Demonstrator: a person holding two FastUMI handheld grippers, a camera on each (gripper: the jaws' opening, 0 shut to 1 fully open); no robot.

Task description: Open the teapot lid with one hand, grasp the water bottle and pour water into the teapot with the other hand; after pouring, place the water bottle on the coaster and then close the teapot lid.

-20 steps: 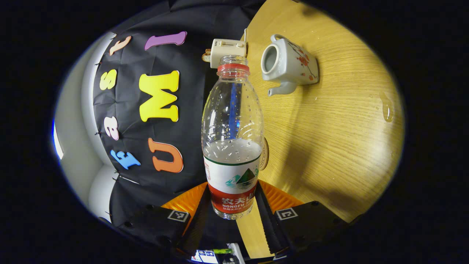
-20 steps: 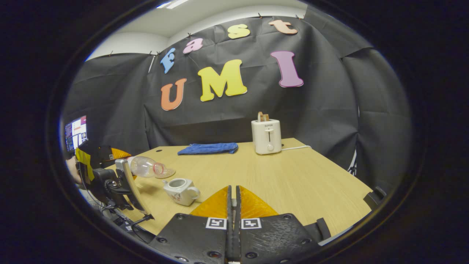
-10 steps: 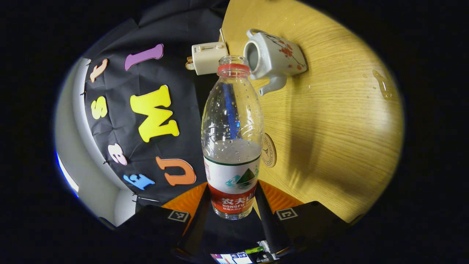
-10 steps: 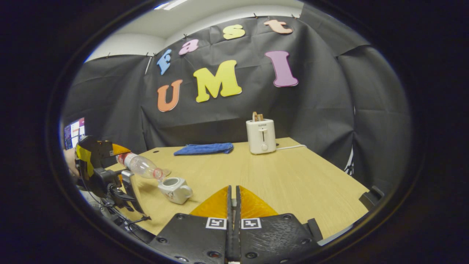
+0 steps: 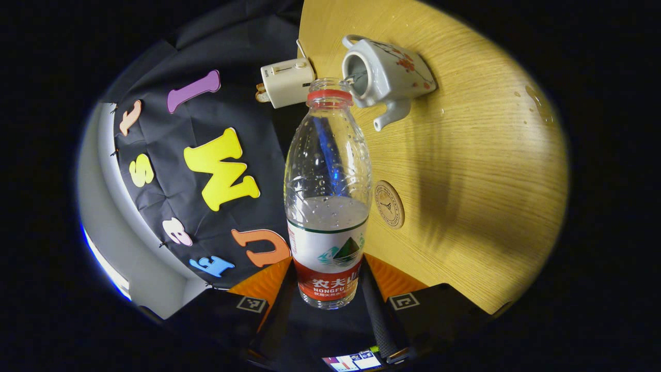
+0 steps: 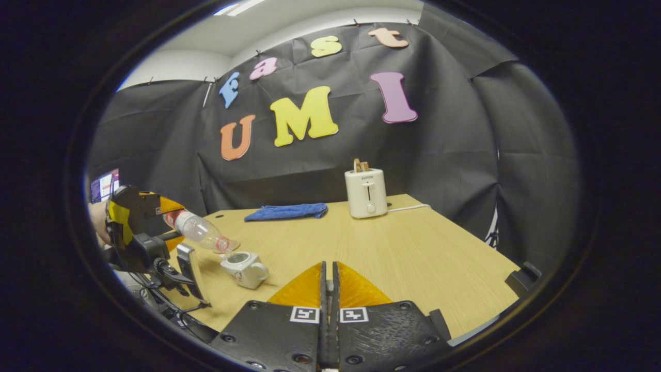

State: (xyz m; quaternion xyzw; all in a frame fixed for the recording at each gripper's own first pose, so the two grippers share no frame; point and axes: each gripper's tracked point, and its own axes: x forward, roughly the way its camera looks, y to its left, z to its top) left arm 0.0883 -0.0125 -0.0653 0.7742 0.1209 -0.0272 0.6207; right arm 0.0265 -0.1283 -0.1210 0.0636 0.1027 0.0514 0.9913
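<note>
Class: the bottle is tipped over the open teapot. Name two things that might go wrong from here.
1. The water bottle mouth sits beside the teapot opening's rim, so water may miss; drops already lie on the table.
2. The coaster is small; the bottle might land off-centre.

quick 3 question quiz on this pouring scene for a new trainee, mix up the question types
1. True or false: the teapot has its lid on.
2. Multiple choice: where does the coaster lie in the left gripper view? A) under the teapot B) bare on the table, apart from the teapot C) on the blue cloth
3. Fill in: the left gripper is shut on the ____, whose open neck is tilted toward the teapot's mouth.

Key
1. False: its mouth is open, and a thin stream of water runs into it.
2. B
3. water bottle
</note>
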